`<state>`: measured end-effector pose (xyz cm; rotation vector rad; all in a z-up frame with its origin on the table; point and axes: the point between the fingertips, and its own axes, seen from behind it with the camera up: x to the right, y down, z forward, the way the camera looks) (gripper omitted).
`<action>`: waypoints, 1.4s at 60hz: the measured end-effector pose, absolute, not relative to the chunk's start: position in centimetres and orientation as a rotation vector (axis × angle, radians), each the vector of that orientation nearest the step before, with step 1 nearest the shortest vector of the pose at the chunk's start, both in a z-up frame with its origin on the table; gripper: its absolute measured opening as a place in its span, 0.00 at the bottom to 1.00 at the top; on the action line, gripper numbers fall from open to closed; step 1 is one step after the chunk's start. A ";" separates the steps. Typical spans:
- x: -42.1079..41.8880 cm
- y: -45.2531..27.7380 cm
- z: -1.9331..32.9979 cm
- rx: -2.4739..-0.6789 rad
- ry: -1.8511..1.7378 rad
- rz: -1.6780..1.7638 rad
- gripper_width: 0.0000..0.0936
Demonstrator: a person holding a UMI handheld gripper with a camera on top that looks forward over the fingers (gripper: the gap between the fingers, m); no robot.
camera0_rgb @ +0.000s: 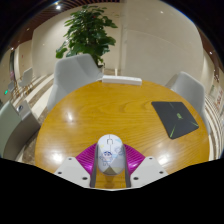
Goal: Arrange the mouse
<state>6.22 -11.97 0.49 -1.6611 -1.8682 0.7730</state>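
1. The mouse (110,152) is white and sits between the two fingers, low over the near edge of the round wooden surface (100,115). Its long axis runs straight away from the camera, in line with the fingers. Which end is the front cannot be told for sure; a faint dark mark on its top, possibly the wheel, sits near the middle.
2. The gripper (110,165) has its fingers closed in on the mouse: the magenta pads (88,158) show at both flanks of the mouse with no gap visible between pad and shell, so the fingers appear to be clasping it.
3. Whether the mouse rests on the surface or is lifted slightly off it cannot be made out, since its underside is hidden by its own body and the fingers.
4. The near part of the mouse is cut off by the gripper's body, and the pads are largely covered by the mouse.
5. Count on the surface: one mouse and one dark flat laptop (178,118), closed, lying well apart from the mouse, beyond the fingers and to the right, near the surface's rim.
6. Around the surface stand light grey chairs (76,72): one at the far left, one at the far right, and another partly seen at the near left, three in all as far as can be told.
7. One leafy green plant (88,32) stands beyond the chairs, against a pale wall.
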 end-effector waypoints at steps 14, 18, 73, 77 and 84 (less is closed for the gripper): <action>-3.6 -0.9 9.9 -1.646 -1.671 0.839 0.44; -6.6 4.0 10.8 -1.636 -1.606 0.808 0.44; 1.7 10.7 6.5 -1.874 -1.687 0.751 0.92; 6.0 8.4 8.1 -1.869 -1.719 0.756 0.92; 13.0 4.9 10.0 -1.824 -1.784 0.742 0.91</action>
